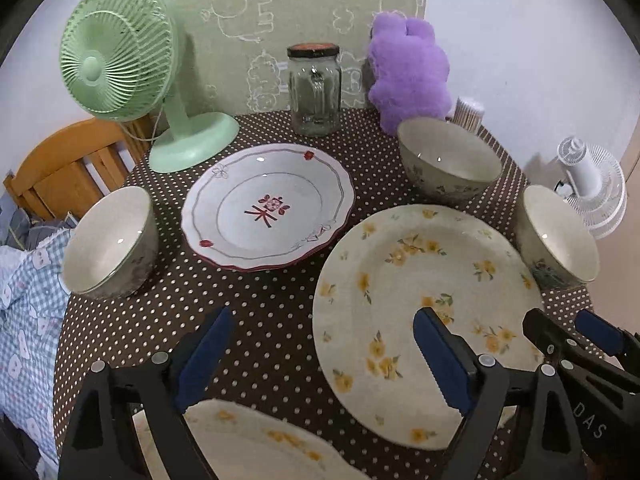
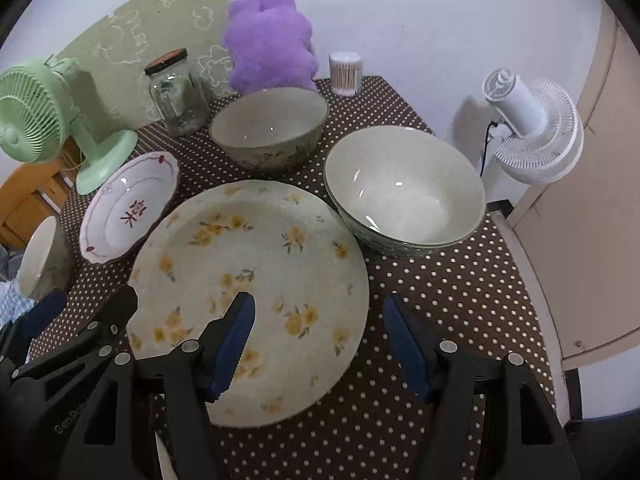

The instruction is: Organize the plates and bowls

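Observation:
A large yellow-flowered plate [image 1: 424, 320] [image 2: 248, 292] lies on the dotted table. A second yellow-flowered plate [image 1: 256, 444] lies at the near edge under my left gripper [image 1: 320, 356], which is open and empty. A white plate with red marks [image 1: 268, 204] [image 2: 128, 208] sits behind. Three bowls stand around: left bowl [image 1: 112, 240] [image 2: 40, 256], far bowl [image 1: 448, 160] [image 2: 268, 128], right bowl [image 1: 560, 236] [image 2: 404, 192]. My right gripper [image 2: 320, 344] is open and empty over the large plate's right rim; it also shows in the left wrist view [image 1: 560, 332].
A green fan [image 1: 120, 56], a glass jar [image 1: 316, 88], a purple plush toy [image 1: 408, 68] and a tub of cotton swabs [image 2: 346, 74] stand along the back. A white fan [image 2: 532, 124] is beyond the right edge. A wooden chair [image 1: 68, 160] is at left.

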`<state>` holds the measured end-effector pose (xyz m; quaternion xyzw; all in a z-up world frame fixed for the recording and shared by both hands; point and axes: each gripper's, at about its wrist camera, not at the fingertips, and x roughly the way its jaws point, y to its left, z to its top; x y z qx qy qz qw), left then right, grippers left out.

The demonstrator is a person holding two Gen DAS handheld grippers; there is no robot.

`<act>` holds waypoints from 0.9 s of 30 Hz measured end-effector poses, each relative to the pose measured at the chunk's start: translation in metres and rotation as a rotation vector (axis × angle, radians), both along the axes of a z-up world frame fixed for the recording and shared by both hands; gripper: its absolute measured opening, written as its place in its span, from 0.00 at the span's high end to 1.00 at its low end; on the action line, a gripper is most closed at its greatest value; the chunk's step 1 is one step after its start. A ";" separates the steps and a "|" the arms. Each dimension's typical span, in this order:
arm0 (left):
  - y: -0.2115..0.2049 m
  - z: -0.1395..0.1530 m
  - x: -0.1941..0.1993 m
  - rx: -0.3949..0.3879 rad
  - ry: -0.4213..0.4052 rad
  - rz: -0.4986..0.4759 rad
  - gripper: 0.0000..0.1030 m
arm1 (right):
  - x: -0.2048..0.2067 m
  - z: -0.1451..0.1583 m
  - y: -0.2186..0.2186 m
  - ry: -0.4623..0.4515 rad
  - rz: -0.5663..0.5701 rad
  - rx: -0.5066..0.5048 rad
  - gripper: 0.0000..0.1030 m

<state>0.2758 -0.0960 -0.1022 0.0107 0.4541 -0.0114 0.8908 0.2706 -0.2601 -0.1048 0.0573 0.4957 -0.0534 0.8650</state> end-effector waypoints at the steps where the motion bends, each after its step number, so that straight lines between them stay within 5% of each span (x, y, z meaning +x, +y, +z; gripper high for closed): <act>1: -0.002 -0.003 0.003 0.008 0.003 -0.002 0.11 | 0.003 -0.003 0.000 0.003 0.001 0.003 0.32; 17: -0.020 -0.045 0.039 0.012 0.109 -0.041 0.29 | 0.040 -0.042 -0.009 0.060 -0.009 0.016 0.33; 27: -0.027 -0.052 0.051 0.020 0.131 -0.055 0.32 | 0.050 -0.057 -0.018 0.090 -0.038 0.038 0.43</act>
